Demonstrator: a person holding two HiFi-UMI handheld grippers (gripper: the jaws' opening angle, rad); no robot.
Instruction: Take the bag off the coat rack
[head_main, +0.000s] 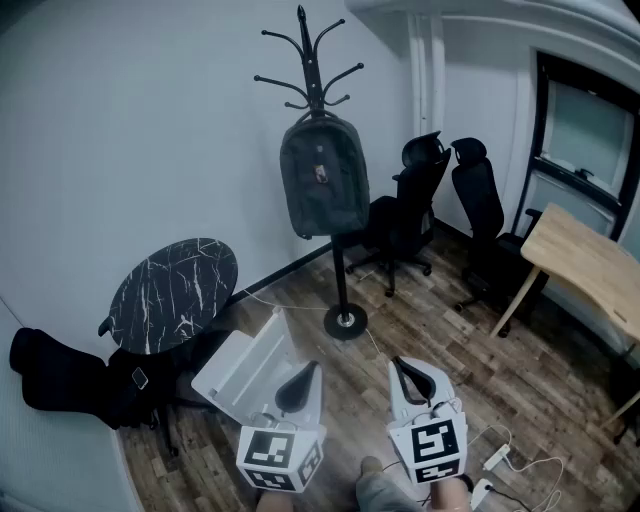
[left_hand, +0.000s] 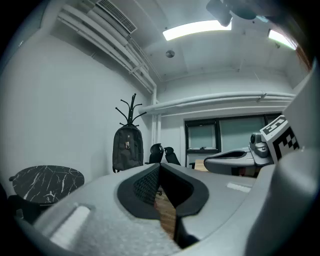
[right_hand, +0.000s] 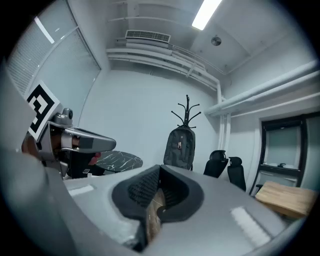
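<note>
A dark grey backpack (head_main: 323, 175) hangs from a hook of the black coat rack (head_main: 341, 268), which stands on a round base by the white wall. The backpack also shows far off in the left gripper view (left_hand: 127, 148) and in the right gripper view (right_hand: 179, 148). My left gripper (head_main: 300, 378) and right gripper (head_main: 408, 373) are held low at the near edge of the head view, well short of the rack, side by side. Both are shut with nothing between their jaws, and both point level toward the rack.
A round black marble-pattern table (head_main: 173, 294) stands left of the rack, with a dark bag (head_main: 60, 375) on the floor beside it. Two black office chairs (head_main: 412, 205) stand behind the rack. A wooden desk (head_main: 587, 262) is at the right. Cables and a power strip (head_main: 495, 459) lie on the floor.
</note>
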